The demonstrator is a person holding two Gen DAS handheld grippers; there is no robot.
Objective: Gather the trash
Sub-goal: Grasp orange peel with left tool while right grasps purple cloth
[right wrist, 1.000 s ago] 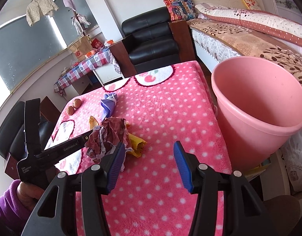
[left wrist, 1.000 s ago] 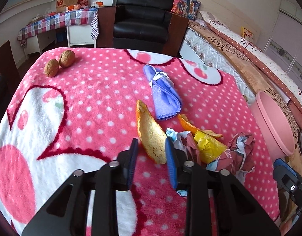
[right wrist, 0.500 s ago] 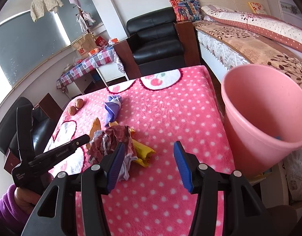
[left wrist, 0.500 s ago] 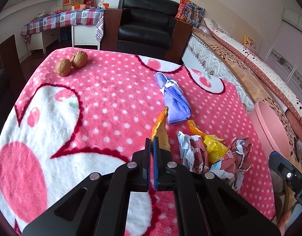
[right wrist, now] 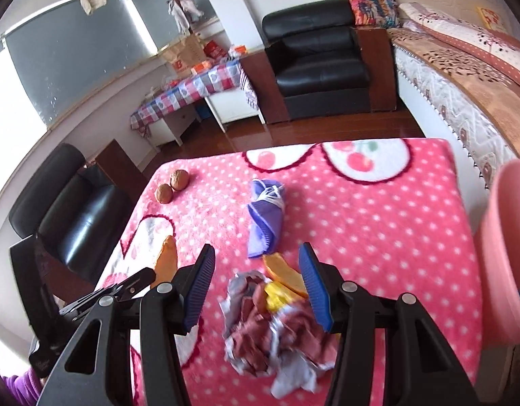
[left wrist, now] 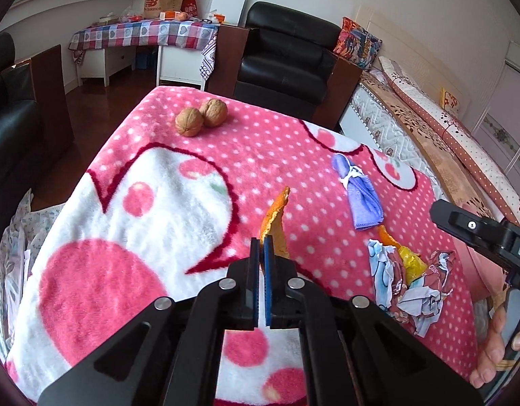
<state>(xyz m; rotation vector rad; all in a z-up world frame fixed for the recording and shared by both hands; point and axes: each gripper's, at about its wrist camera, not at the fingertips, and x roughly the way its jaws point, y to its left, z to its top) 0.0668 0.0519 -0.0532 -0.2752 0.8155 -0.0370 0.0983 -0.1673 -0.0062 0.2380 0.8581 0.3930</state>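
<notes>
1. Orange peel [left wrist: 273, 226] is the piece in hand: the left gripper [left wrist: 261, 247] is clamped tight on its lower end, and the peel stands up from the tips toward twelve o'clock, apparently lifted off the pink polka-dot blanket [left wrist: 158, 209].
2. To do this step well, I judge the peel should stay pinched while it is carried across to the pink bin [right wrist: 506, 253], passing over the other litter without brushing it; the hold is only on an edge, so a smooth swing seems safer than a quick one.
3. The right gripper [right wrist: 256, 280] stands about half open and holds nothing. The crumpled wrappers [right wrist: 277, 331] lie between its fingers and slightly below, with a second orange peel [right wrist: 283, 269] near the right finger.
4. From the left gripper, the wrapper pile sits at about three o'clock, the folded purple cloth [left wrist: 359, 196] at two o'clock, and the two walnuts [left wrist: 201, 116] far off at eleven.
5. From the right gripper, the bin stands at three o'clock, at the blanket's edge.
</notes>
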